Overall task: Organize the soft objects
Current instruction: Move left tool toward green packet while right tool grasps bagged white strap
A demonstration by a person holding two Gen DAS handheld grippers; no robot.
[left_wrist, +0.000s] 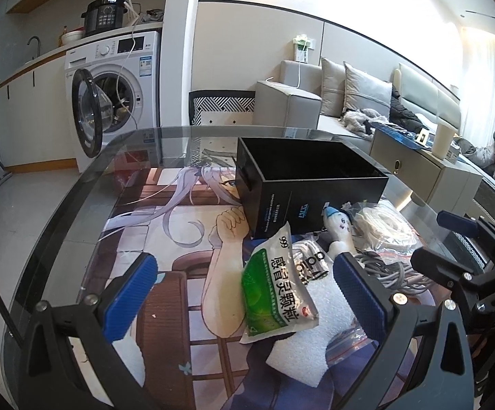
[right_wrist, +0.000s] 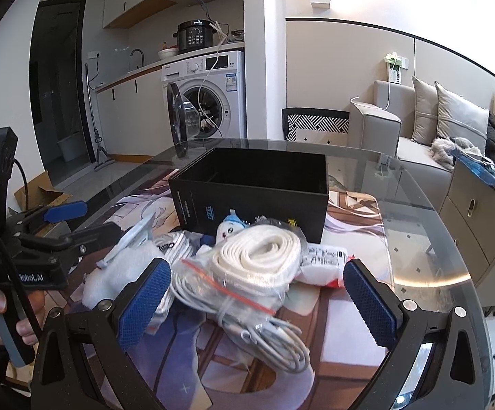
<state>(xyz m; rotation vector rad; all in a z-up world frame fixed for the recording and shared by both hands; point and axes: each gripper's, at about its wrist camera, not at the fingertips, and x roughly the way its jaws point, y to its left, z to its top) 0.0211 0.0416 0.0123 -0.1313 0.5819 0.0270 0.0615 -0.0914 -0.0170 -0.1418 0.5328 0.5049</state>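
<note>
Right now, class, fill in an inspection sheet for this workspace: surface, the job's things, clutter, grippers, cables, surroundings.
Surface: round glass table over an anime-print mat.
Job's things: open black box, nothing seen inside; in front of it a green-and-white sachet, white foam sheet, small plush doll, bagged white strap.
Clutter: white packet with red edge beside the pile.
Grippers: left gripper open around the sachet, not touching; right gripper open around the bagged strap.
Cables: grey cable bundle in the pile.
Surroundings: washing machine with door open, sofa.
</note>
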